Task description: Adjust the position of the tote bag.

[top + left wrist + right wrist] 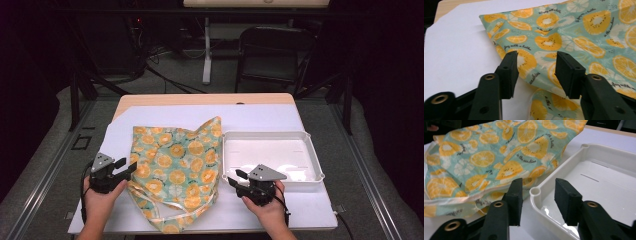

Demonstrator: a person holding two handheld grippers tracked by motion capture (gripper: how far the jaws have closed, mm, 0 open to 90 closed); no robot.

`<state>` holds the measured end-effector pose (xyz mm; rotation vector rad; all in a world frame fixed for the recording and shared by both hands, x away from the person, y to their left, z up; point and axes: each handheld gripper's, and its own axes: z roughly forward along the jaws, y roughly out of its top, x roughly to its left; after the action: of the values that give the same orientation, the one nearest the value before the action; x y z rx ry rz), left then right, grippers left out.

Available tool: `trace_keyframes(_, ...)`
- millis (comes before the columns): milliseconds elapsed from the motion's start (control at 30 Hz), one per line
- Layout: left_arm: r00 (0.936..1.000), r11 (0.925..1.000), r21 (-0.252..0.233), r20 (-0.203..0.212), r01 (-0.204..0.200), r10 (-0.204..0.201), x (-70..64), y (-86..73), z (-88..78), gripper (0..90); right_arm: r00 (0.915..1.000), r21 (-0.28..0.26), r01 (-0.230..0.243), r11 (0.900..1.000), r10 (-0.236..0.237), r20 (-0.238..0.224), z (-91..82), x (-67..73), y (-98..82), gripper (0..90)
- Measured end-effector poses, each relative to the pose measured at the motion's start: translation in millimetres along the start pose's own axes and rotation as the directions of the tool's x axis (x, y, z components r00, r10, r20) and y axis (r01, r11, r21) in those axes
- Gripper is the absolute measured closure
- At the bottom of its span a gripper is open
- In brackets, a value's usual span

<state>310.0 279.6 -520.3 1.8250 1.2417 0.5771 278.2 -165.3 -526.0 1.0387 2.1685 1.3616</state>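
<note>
Here the fruit-print cloth bag (pixel 175 172) lies rumpled on the white sheet, left of centre on the tabletop (pixel 205 99), long axis running from the near edge toward the far edge. The left gripper (pixel 131 165) sits at its left border, fingers (pixel 509 72) spread apart and empty, the cloth edge between them but unpinched. The right gripper (pixel 236 178) is off the bag's right side, by the white tray's (pixel 314 150) near-left corner, fingers (pixel 515 198) likewise apart. Judged: left hand is nearer.

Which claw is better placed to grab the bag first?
Left, probably. The left claw is open with the fruit-print fabric bag edge between its jaws. The right claw faces the white tray corner.
</note>
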Motion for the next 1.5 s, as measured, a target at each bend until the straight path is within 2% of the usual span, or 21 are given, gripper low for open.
trace_keyframes(67,0.9997,0.9999,0.0,0.022,0.011,-0.011,-1.3,1.4,0.7,58.0,0.9999,0.014,0.01,1.0,-0.009,-0.011,-0.2,1.3,-1.0,63.9)
trace_keyframes(167,0.9998,0.9999,0.016,0.02,0.001,-0.001,-2.3,1.9,2.0,58.7,0.9998,0.01,0.015,1.0,-0.015,-0.015,-1.4,1.9,-0.3,64.1)
trace_keyframes(300,0.9998,0.9999,0.016,0.02,0.003,-0.003,-1.5,2.2,2.3,58.8,0.9996,0.035,0.023,0.999,-0.023,-0.015,-0.4,1.4,-2.0,64.9)
trace_keyframes(567,0.9999,1.0,-0.003,0.016,0.006,-0.006,-0.8,1.7,0.9,58.8,0.9979,0.053,0.052,0.997,-0.05,-0.04,1.6,5.1,-1.6,65.8)
trace_keyframes(1033,0.9998,0.9999,-0.007,0.017,0.011,-0.011,-1.4,1.7,0.6,58.8,0.9941,0.053,0.073,0.996,-0.068,-0.084,3.3,12.3,-1.2,65.2)
trace_keyframes(1100,0.9998,0.9999,-0.01,0.017,0.011,-0.011,-1.5,1.7,0.4,58.7,0.9925,0.052,0.075,0.996,-0.07,-0.1,4.2,14.6,-1.3,65.1)
trace_keyframes(1133,0.9998,0.9999,-0.011,0.017,0.011,-0.01,-1.6,1.7,0.3,58.8,0.9899,0.024,0.075,0.997,-0.071,-0.123,6.4,15.6,-2.0,65.1)
trace_keyframes(1200,0.9998,0.9999,-0.012,0.017,0.009,-0.009,-1.9,1.7,0.1,58.6,0.9873,0.016,0.078,0.997,-0.075,-0.14,8.0,18.3,-2.3,64.9)
trace_keyframes(1300,0.9998,0.9999,-0.012,0.017,0.008,-0.008,-2.0,1.8,0.2,58.4,0.9849,0.027,0.092,0.995,-0.087,-0.15,9.1,21.3,-2.5,64.4)
trace_keyframes(1333,0.9998,0.9999,-0.013,0.017,0.009,-0.009,-2.1,1.7,0.3,58.3,0.9866,0.066,0.102,0.993,-0.092,-0.135,7.1,22.3,-1.6,64.3)
trace_keyframes(1500,0.9997,0.9998,-0.017,0.023,0.012,-0.011,-2.7,2.1,1.6,58.2,0.983,0.078,0.118,0.99,-0.106,-0.15,9.3,27.1,-3.1,64.0)
